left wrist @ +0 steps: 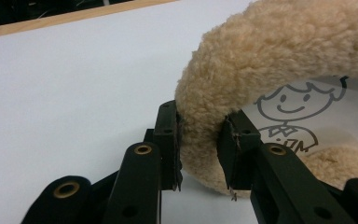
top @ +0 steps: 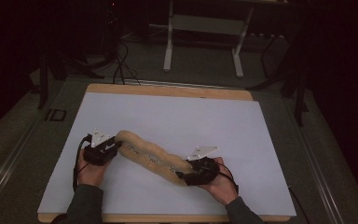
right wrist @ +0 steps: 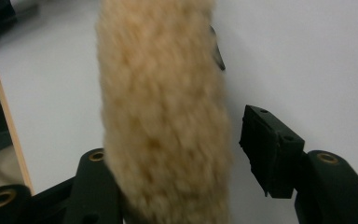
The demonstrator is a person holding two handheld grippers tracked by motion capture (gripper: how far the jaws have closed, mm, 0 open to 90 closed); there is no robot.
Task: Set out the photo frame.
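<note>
Fleece strip (top: 149,156) mid-mat (top: 177,112), clear of edges

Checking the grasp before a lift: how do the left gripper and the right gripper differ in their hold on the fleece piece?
The left gripper pinches the fleece piece, both jaws pressing it; the right gripper is open, one jaw clear of it. The left takes the far end, the right the near. Both rest low over the white table.

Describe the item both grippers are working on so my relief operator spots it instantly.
On the white sheet covering the table, near the front edge, a long tan fleecy tube snakes between the two hands. It alone is furry, with a cartoon face on a clear panel.
</note>
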